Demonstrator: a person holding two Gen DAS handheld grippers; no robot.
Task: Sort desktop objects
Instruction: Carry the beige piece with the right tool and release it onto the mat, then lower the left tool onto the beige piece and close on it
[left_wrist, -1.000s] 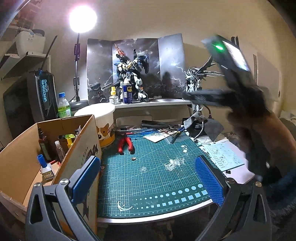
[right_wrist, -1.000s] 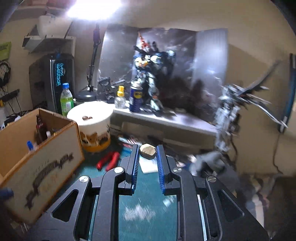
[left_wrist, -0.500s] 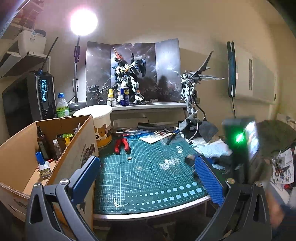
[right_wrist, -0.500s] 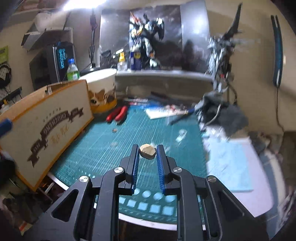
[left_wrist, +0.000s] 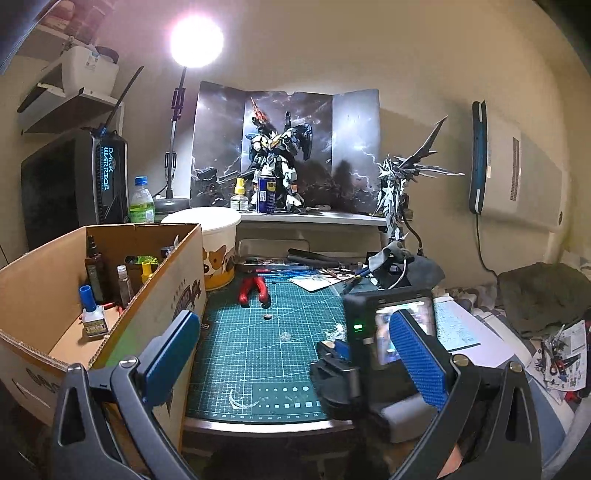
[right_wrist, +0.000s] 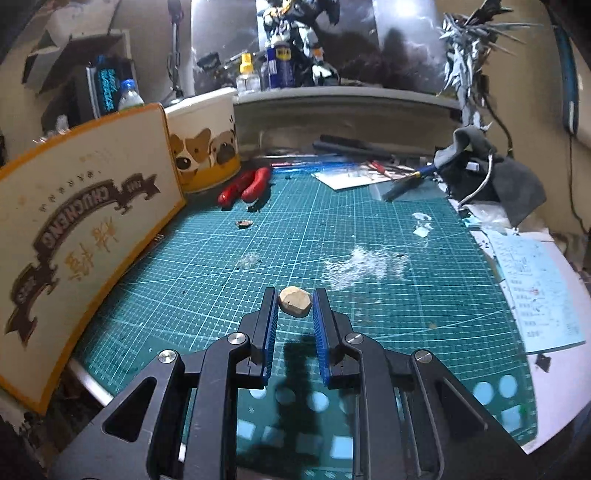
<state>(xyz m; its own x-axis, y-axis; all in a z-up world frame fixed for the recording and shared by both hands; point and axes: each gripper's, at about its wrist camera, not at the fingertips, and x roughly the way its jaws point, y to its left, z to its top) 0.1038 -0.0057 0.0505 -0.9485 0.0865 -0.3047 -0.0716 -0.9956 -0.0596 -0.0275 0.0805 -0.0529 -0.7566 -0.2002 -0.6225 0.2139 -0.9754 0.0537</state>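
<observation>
My right gripper (right_wrist: 294, 296) is shut on a small tan faceted piece (right_wrist: 295, 306), pinched between its blue pads. It hangs low over the front part of the green cutting mat (right_wrist: 332, 229) and casts a shadow just below. In the left wrist view the right gripper (left_wrist: 334, 349) shows from behind, with its lit screen, over the mat's front right. My left gripper (left_wrist: 293, 321) stands open at the mat's front edge (left_wrist: 258, 417) with nothing between its fingers. An open cardboard box (left_wrist: 44, 280) holding several bottles stands left of the mat.
Red-handled pliers (right_wrist: 245, 186) lie at the mat's back left beside a white tub with dog pictures (right_wrist: 207, 147). A small brown scrap (right_wrist: 244, 223) and white debris (right_wrist: 362, 266) lie on the mat. Tools and papers (right_wrist: 354, 177) crowd the back, and a blue sheet (right_wrist: 535, 288) lies right.
My right gripper has come down from high at the right to just above the mat, still holding the tan piece. The left gripper has stayed where it was.
</observation>
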